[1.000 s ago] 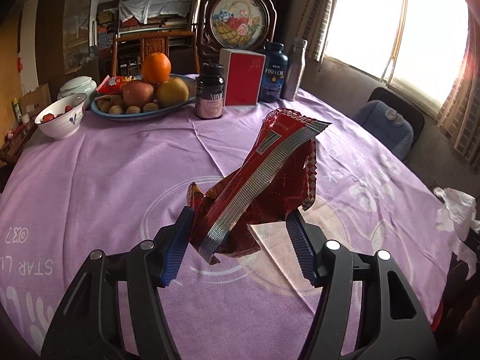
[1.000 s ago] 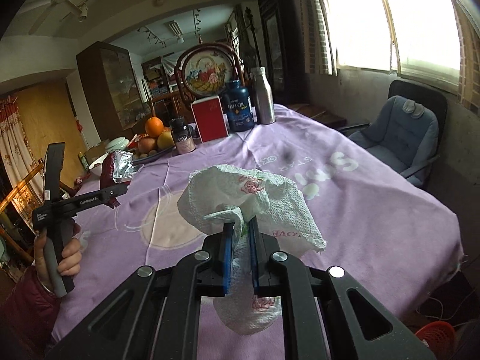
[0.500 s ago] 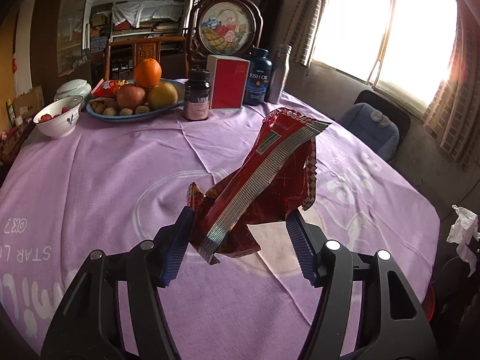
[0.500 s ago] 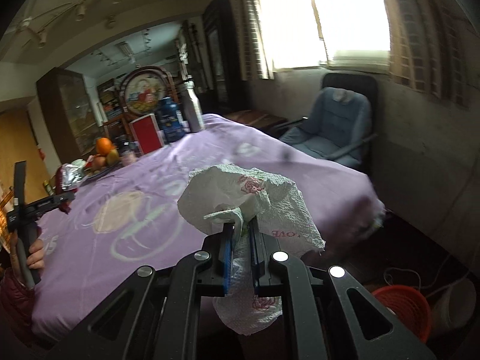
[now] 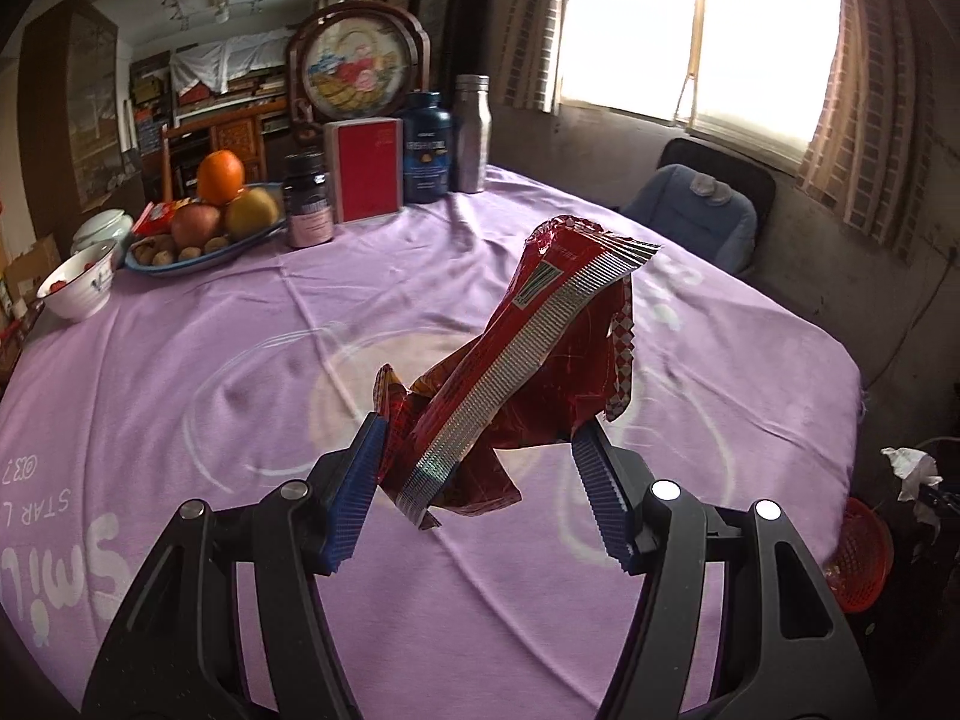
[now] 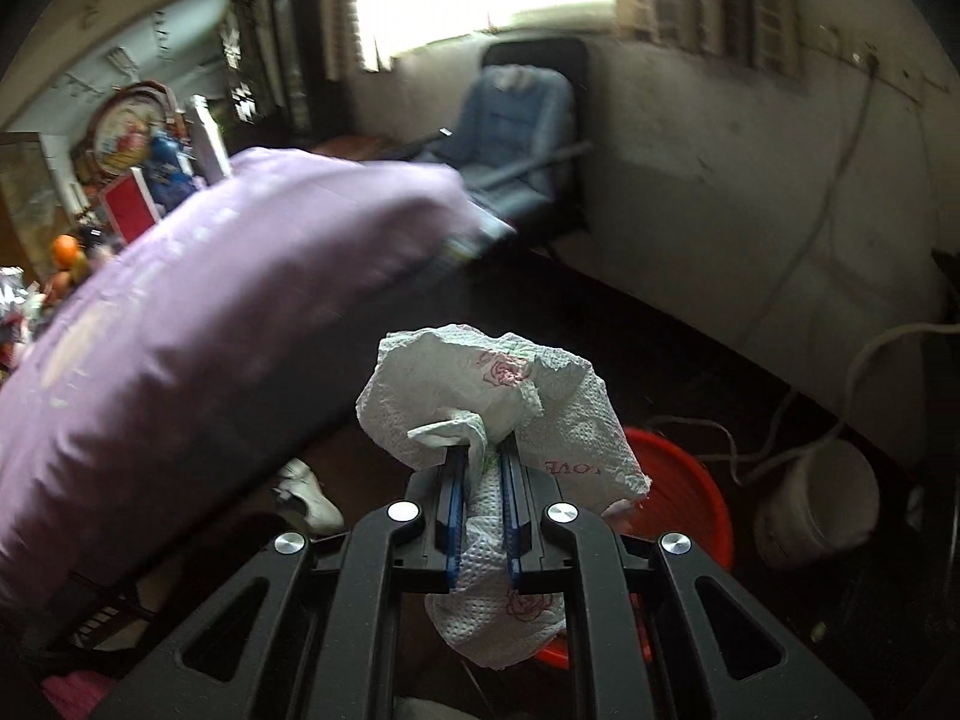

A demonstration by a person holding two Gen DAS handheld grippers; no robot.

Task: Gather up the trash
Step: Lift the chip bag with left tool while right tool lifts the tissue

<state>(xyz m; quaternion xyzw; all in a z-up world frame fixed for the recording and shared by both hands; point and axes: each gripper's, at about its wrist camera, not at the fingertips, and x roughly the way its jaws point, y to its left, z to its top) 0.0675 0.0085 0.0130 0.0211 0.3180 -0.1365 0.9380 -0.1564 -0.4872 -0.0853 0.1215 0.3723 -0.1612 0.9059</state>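
Observation:
My left gripper [image 5: 480, 450] is shut on a crumpled red snack wrapper [image 5: 540, 360] and holds it above the purple tablecloth [image 5: 240, 360]. My right gripper [image 6: 483, 462] is shut on a crumpled white paper towel [image 6: 498, 396] with pink rose print. It holds the towel off the table's edge, above a red basket [image 6: 684, 492] on the floor. The basket [image 5: 861, 552] and the held towel [image 5: 912, 468] also show at the right edge of the left wrist view.
On the far side of the table stand a fruit plate [image 5: 198, 240], a white bowl [image 5: 78, 288], a dark jar [image 5: 309, 204], a red box [image 5: 366, 171], a blue bottle [image 5: 426, 150] and a metal flask [image 5: 471, 132]. A blue chair [image 6: 516, 126] and a white bucket [image 6: 816, 504] stand by the wall.
My right gripper has swung off the table with the towel and tipped down over the red basket. My left gripper has lifted and drawn back a little with the wrapper.

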